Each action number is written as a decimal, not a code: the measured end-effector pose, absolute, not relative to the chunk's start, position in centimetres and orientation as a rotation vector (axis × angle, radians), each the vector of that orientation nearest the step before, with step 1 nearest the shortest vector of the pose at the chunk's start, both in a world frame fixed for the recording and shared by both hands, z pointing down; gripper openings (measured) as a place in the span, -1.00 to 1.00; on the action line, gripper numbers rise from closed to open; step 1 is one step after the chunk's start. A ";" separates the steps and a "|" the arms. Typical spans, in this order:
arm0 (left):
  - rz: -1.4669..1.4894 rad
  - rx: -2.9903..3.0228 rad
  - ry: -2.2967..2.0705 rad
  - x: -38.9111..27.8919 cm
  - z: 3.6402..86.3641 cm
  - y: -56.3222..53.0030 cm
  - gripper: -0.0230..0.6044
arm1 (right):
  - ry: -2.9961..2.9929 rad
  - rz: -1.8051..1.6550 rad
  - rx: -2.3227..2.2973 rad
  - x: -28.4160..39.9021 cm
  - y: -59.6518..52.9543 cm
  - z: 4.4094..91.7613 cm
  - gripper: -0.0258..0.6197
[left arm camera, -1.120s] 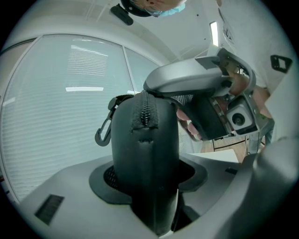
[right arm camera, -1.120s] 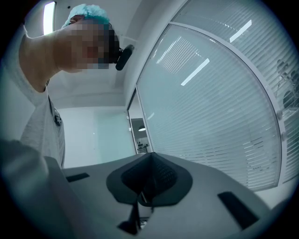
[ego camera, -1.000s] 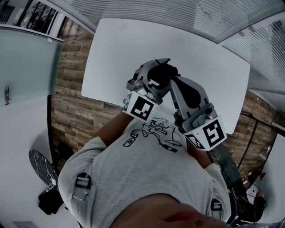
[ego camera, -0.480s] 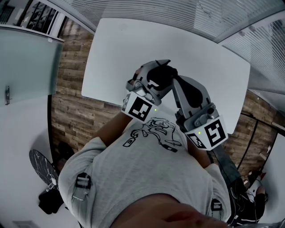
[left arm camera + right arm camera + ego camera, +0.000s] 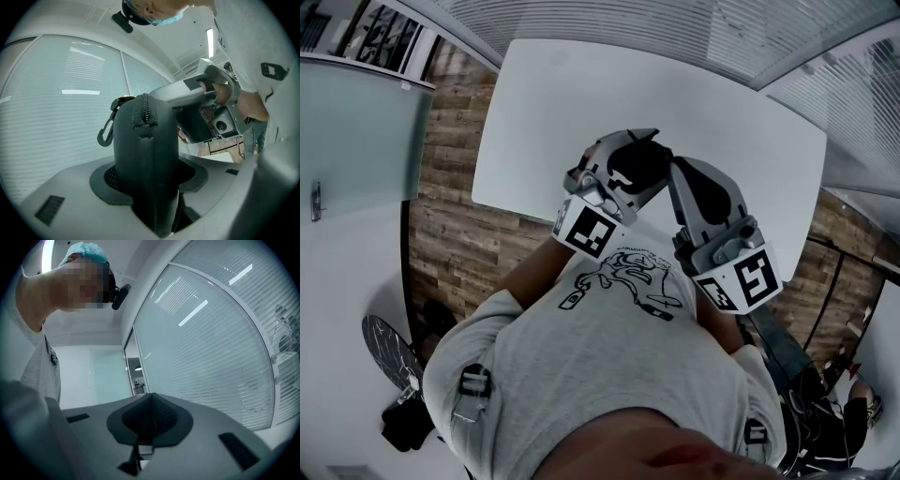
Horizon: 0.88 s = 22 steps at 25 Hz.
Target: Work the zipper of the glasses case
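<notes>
While the glasses case (image 5: 146, 140) stands on edge between the jaws of the left gripper (image 5: 149, 174), the jaws are clamped on its lower part from both sides, and its rounded upper end projects clear of them. The case is black and is held in the air above the white table (image 5: 581, 103), not resting on it. The zipper (image 5: 143, 110) runs over the top edge of the case, along its centre line, and its teeth appear meshed on the visible stretch. A carabiner clip (image 5: 107, 131) hangs off the upper left of the case, apart from the jaws. The right gripper (image 5: 151, 414) has its jaws fully together, pad against pad; a small dark piece shows at the base of the pads, and what it is cannot be told. In the left gripper view this gripper lies just behind and to the right of the case, with its nose passing behind the top of the case; contact with the case cannot be confirmed. In the head view both grippers converge on the case from the near side, each with its marker cube (image 5: 586, 230) at the end away from the case. The person's grey shirt (image 5: 609, 356) is nearer than the case, and window blinds (image 5: 211, 343) stand beyond it.
</notes>
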State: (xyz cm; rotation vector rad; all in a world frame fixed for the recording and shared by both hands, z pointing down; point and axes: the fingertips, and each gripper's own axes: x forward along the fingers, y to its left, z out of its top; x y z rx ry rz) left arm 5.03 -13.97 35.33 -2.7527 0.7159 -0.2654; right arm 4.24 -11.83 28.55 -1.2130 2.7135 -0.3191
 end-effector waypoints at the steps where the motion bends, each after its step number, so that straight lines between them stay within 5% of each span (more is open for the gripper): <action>1: -0.264 -2.751 0.713 5.1 35.3 -14.0 -0.14 | 2.714 -0.320 -1.213 4.3 -11.9 28.6 -0.91; 22: -0.168 -2.732 0.563 4.9 33.5 -13.1 -0.14 | 2.725 -0.371 -1.186 5.0 -12.1 28.6 -0.91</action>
